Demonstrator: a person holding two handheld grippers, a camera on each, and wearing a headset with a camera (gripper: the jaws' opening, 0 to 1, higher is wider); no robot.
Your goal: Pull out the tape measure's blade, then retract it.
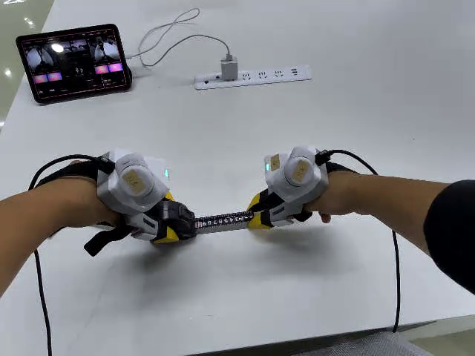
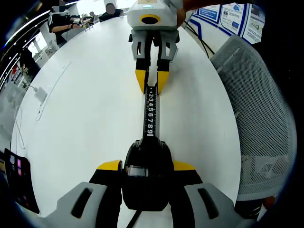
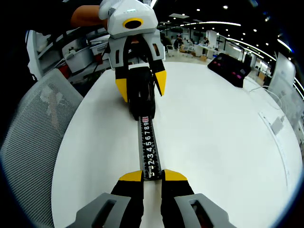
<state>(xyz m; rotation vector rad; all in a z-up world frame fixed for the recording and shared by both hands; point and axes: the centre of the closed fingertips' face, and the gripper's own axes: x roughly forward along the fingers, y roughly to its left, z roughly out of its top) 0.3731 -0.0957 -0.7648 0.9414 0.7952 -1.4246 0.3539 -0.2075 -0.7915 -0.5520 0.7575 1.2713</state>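
Work sits near the table's [image 1: 334,119] front edge. Wide bare white top lies beyond and to both sides, so there's open room all round. Left tongs [image 1: 169,222] clenched on the tape case [image 1: 178,217], black w/ yellow, low at the table top. Right tongs [image 1: 258,215] pinched shut on the blade [image 1: 223,220] tip. Blade is out a short way, straight btwn the two, printed digits readable in both gripper views. Well back: tablet [image 1: 74,61] at far left, screen lit; power strip [image 1: 256,75] w/ charger [image 1: 228,68] and cable [image 1: 171,33]. Mesh chair [image 2: 256,109] just off the front edge. Open office w/ ceiling lights beyond the table.
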